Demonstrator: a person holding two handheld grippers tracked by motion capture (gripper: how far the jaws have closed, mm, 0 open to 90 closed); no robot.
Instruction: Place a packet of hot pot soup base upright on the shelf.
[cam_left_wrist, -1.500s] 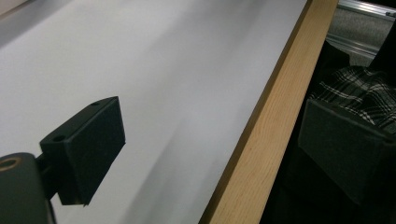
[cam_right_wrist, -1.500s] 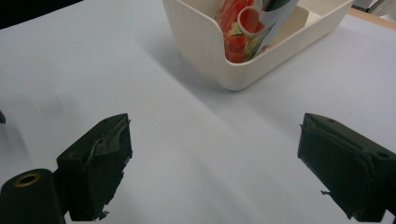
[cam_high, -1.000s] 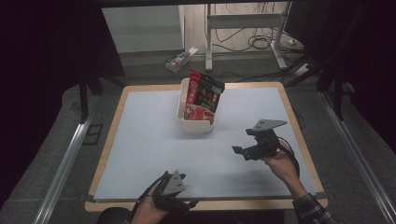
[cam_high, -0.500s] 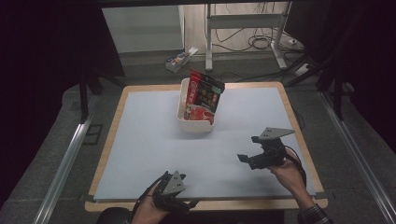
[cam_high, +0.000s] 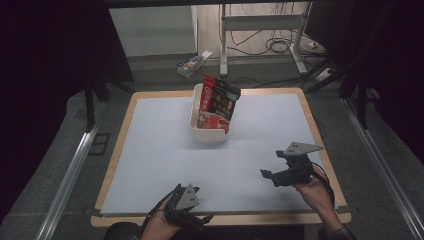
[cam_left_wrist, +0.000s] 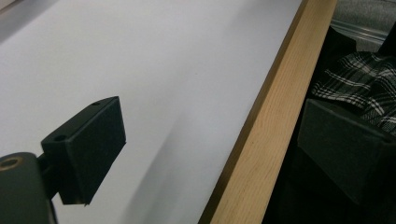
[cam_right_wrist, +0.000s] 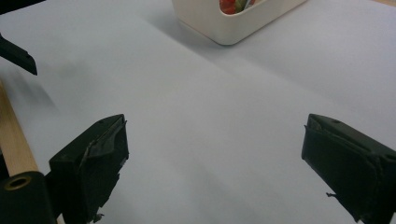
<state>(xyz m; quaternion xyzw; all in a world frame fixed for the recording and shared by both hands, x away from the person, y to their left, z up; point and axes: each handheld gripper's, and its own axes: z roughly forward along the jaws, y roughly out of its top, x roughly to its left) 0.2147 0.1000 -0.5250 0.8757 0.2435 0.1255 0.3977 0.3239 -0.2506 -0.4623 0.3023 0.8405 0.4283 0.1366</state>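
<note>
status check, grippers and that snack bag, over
Left gripper open at near table edge; right gripper open, empty, low over the mat. Snack bag upright in white tub. Nothing between.

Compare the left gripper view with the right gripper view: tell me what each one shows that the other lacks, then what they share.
Left gripper view alone: the table's wooden edge running up the picture in full, with a checked sleeve beyond it.

Right gripper view alone: the corner of the white tub at the top, with a bit of the red packet inside it.

Both: the pale sheet that covers the table, and each camera's own two black jaws standing wide apart, the left gripper and the right gripper holding nothing.
</note>
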